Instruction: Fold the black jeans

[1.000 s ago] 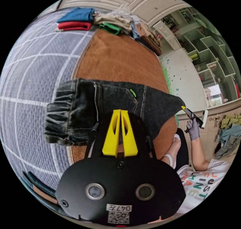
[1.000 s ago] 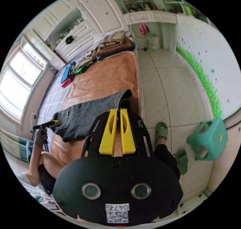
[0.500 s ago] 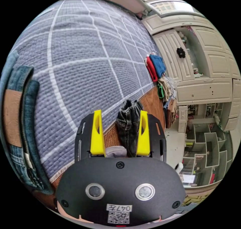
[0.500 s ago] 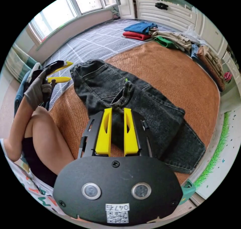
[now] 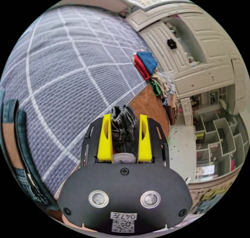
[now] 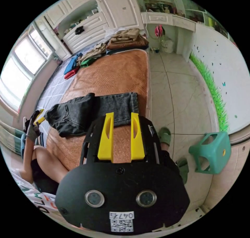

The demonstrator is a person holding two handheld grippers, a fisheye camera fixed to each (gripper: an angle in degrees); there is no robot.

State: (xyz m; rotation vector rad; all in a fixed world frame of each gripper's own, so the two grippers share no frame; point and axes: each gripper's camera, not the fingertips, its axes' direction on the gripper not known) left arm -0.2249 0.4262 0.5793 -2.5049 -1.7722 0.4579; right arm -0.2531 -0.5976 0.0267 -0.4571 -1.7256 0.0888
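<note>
A pair of black denim jeans (image 6: 91, 110) lies across a woven orange-brown mat (image 6: 114, 74) on a bed, near the mat's edge closest to the person. The legs are doubled over, their hems toward the bed's floor-side edge, and the gathered waistband points toward a grey quilt with white grid lines (image 5: 65, 74).

In the left gripper view, the left gripper (image 5: 124, 118) has its yellow jaws parted, with the bunched waistband sitting between them; whether both jaws press the cloth cannot be told. In the right gripper view this gripper sits just beside the waistband, held in a gloved hand (image 6: 32, 131).

The right gripper (image 6: 122, 117) hovers above the folded legs, jaws moderately apart and holding nothing.

Folded clothes in blue, red, green and tan (image 6: 86, 58) are stacked at the bed's far end. A green plastic stool (image 6: 211, 152) stands on the tiled floor (image 6: 182, 105).
</note>
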